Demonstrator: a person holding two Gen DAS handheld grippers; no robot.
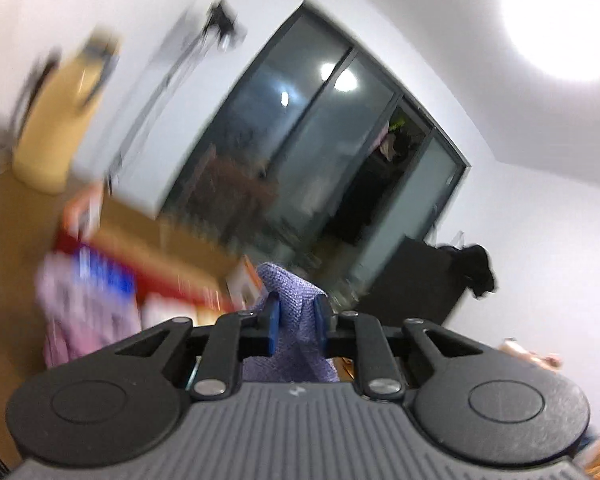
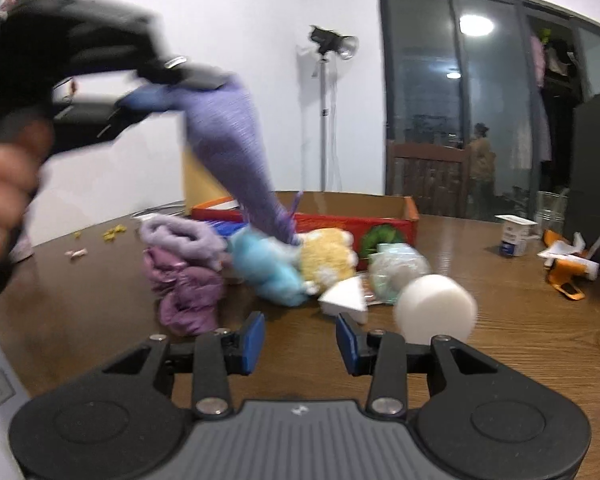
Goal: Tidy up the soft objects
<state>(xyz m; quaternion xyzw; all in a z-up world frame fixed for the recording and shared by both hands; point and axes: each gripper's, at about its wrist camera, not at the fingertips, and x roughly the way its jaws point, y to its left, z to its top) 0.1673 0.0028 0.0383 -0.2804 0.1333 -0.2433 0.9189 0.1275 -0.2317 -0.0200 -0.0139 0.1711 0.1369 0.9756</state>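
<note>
My left gripper [image 1: 296, 320] is shut on a purple knitted cloth [image 1: 290, 316] and holds it high, tilted toward the wall. In the right wrist view the left gripper [image 2: 168, 92] is blurred at upper left, and the purple cloth [image 2: 236, 152] hangs from it down to a pile on the table. The pile holds a lilac towel [image 2: 180, 236], a mauve cloth [image 2: 188, 288], a blue plush [image 2: 268, 268] and a yellow plush [image 2: 326, 256]. My right gripper [image 2: 300, 344] is open and empty, low over the table in front of the pile.
A red cardboard box [image 2: 340, 220] lies behind the pile on the wooden table [image 2: 500, 320]. A white foam cylinder [image 2: 436, 308] and white foam wedge [image 2: 346, 292] sit near my right fingers. A small carton [image 2: 514, 236], a glass [image 2: 552, 212] and orange items [image 2: 564, 272] lie right.
</note>
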